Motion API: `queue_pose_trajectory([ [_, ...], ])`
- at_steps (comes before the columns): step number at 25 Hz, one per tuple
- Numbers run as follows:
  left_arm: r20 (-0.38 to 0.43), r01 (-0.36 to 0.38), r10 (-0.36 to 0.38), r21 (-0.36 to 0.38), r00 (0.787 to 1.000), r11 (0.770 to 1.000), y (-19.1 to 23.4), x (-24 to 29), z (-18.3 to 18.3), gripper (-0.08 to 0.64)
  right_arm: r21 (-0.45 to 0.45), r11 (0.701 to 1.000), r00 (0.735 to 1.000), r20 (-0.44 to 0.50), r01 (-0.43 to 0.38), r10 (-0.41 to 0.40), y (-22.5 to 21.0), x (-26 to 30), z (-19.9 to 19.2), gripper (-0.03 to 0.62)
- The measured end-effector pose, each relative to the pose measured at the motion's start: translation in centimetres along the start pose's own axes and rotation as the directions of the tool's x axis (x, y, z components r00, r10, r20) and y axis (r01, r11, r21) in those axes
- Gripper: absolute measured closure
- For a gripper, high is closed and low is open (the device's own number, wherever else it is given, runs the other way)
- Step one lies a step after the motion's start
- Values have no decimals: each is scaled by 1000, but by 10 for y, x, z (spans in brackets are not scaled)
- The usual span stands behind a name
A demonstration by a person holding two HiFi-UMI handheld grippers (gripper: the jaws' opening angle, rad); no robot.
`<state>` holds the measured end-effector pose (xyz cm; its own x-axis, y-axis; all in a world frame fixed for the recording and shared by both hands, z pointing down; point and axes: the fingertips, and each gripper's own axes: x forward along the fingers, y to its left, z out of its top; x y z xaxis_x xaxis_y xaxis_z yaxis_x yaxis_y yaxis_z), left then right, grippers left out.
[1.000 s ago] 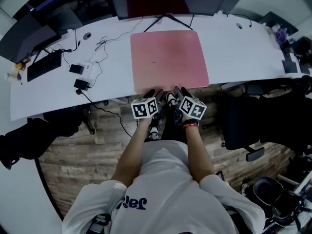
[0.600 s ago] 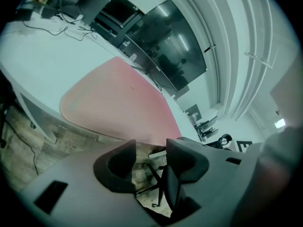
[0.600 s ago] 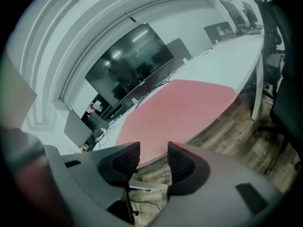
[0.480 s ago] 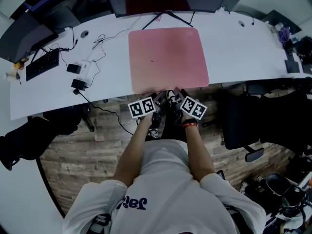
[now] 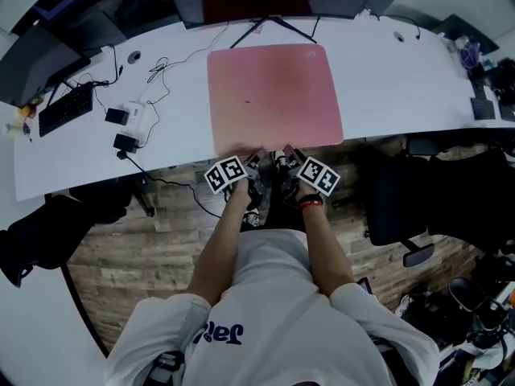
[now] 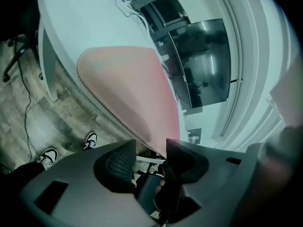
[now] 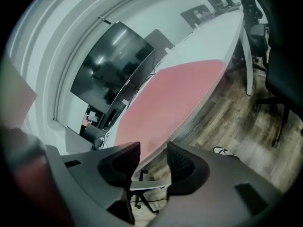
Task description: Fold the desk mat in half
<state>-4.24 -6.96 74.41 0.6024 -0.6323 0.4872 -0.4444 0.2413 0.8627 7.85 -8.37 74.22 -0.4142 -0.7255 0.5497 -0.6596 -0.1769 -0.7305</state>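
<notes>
- The pink desk mat (image 5: 273, 93) lies flat and open on the white worktop (image 5: 398, 87). It is not folded.
- The near edge of the mat runs along the front edge of the worktop, right in front of the person (image 5: 265, 312).
- The left claw (image 6: 150, 148) is open. Its two jaws stand a little apart and nothing is pinched between them.
- In the left gripper view, the near edge of the mat comes right up to the tip of one jaw. I cannot tell if it touches.
- The right claw (image 7: 152, 151) is open too, with a small gap and nothing in it.
- In the right gripper view, the mat and the edge of the worktop sit just past the jaw tips.
- In the head view, both claws are close together at the middle of the mat's near edge. The left one is on the left and the right one is on the right.
- A black keyboard (image 5: 63, 109) lies far off on the left of the worktop, well apart from the mat.
- Some thin wires (image 5: 165, 69) lie between the keyboard and the mat.
- A big dark screen (image 7: 113, 63) stands behind the mat.
- A black chair (image 5: 398, 199) is on the right, on the wood floor (image 5: 129, 256).
- Two black and white shoes (image 6: 90, 139) show on the floor under the worktop.
</notes>
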Motion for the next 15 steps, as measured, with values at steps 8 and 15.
queue_pose_trajectory([
  [8, 28, -7, 10, -115, 1000, 993, 5, 5, 7, 396, 116, 993, 1000, -17, -7, 9, -3, 9, -6, 471],
  [15, 35, -36, 41, -141, 999, 989, 10, 0, 6, 487, 172, 985, 1000, -5, -15, 17, 2, 7, -3, 532],
])
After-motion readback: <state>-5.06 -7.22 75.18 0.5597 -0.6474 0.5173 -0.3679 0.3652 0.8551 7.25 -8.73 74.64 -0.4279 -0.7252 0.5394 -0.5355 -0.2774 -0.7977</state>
